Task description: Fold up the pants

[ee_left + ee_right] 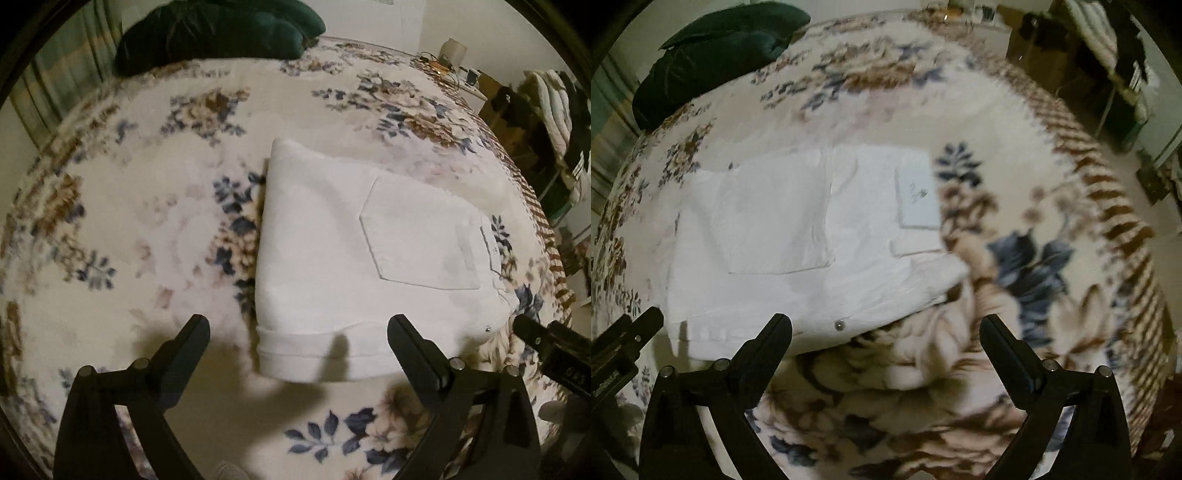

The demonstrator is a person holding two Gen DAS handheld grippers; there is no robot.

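White pants [332, 251] lie folded into a compact rectangle on a floral blanket [129, 221], back pocket facing up. In the right wrist view the pants [783, 236] show the pocket, a waistband label and a metal button. My left gripper [298, 334] is open and empty, hovering just in front of the near edge of the pants. My right gripper [885, 332] is open and empty, near the waistband corner of the pants, over the blanket [1015, 258]. The right gripper's tip also shows at the right edge of the left wrist view [535, 332].
A dark green cushion [214, 33] lies at the far side of the bed, also seen in the right wrist view [713, 55]. The bed's striped edge [546, 240] runs along the right. Beyond it stand a cluttered shelf and hanging clothes [554, 110].
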